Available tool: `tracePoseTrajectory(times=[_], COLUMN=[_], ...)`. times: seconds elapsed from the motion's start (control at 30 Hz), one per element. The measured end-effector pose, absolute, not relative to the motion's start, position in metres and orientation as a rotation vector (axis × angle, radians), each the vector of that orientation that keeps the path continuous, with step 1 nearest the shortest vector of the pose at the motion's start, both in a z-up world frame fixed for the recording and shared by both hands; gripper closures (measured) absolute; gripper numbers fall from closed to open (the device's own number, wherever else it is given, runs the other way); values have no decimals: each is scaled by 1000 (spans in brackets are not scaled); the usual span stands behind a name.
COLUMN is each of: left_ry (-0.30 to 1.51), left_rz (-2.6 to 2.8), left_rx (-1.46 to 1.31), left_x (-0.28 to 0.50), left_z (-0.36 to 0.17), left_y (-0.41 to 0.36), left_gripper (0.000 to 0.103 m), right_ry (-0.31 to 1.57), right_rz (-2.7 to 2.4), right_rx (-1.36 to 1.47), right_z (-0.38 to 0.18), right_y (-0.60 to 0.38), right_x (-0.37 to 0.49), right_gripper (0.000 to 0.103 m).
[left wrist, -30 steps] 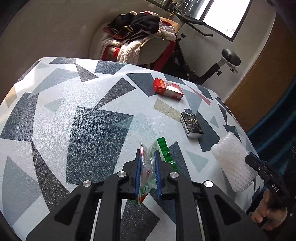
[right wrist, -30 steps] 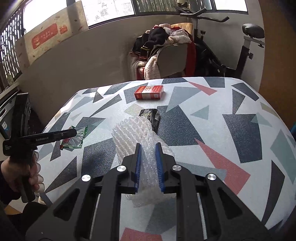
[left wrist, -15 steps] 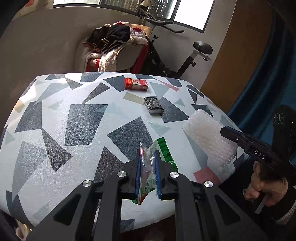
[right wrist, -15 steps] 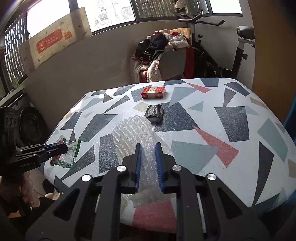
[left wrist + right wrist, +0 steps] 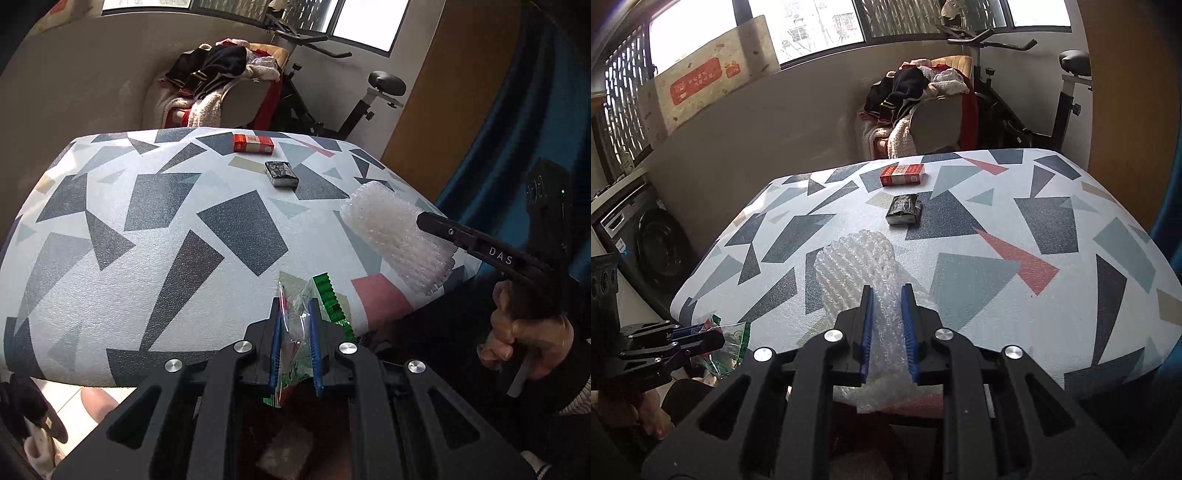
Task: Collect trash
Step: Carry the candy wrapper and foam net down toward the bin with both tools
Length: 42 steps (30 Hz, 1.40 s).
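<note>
At the near edge of the desk (image 5: 155, 221), the left gripper (image 5: 294, 321) is clamped on a crumpled clear plastic wrapper (image 5: 295, 325) with green and red print, which sticks out between its blue pads and hangs just past the desk's rim. To its right, the right gripper (image 5: 888, 306) is clamped on a white foam net sleeve (image 5: 855, 266); the sleeve's far end reaches over the patterned desk top, and its near end bunches between the pads. A hand (image 5: 524, 332) grips the right gripper's handle. Further back on the desk lie a red cigarette pack (image 5: 902, 174) and, just in front of it but apart, a black pack (image 5: 904, 209). Behind the desk stand a chair heaped with clothes (image 5: 916, 96) and an exercise bike (image 5: 1067, 85).
</note>
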<state>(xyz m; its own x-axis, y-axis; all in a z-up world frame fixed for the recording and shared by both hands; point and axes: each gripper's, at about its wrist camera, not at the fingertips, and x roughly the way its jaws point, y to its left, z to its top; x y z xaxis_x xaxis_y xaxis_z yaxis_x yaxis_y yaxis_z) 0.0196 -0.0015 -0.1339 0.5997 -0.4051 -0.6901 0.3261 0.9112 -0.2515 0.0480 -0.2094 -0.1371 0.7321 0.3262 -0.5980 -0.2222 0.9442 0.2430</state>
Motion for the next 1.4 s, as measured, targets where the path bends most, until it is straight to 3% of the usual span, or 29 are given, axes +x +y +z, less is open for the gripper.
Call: tracePoseTrajectory(times=[0.37,0.6,0.97,1.4], left_ry=[851,846,728,710], left_rz=[-444,-459,-288,-210], left_rx=[-92,-89,-99,-128], left_x=[-4,-18,-18,-15], left_z=[-143,-144,-118,-114], left_y=[-1,2,36,63], left_gripper=[83,48,19,15], right_ry=[693,716,830,994], right_rz=[313,333,441,511], right_rx=[152,132,139,75], right_z=[-140,-149,-185,-228], right_y=[-205,-196,-163,-131], right_x=[32,24,4,-13], right_gripper=[84,84,84,84])
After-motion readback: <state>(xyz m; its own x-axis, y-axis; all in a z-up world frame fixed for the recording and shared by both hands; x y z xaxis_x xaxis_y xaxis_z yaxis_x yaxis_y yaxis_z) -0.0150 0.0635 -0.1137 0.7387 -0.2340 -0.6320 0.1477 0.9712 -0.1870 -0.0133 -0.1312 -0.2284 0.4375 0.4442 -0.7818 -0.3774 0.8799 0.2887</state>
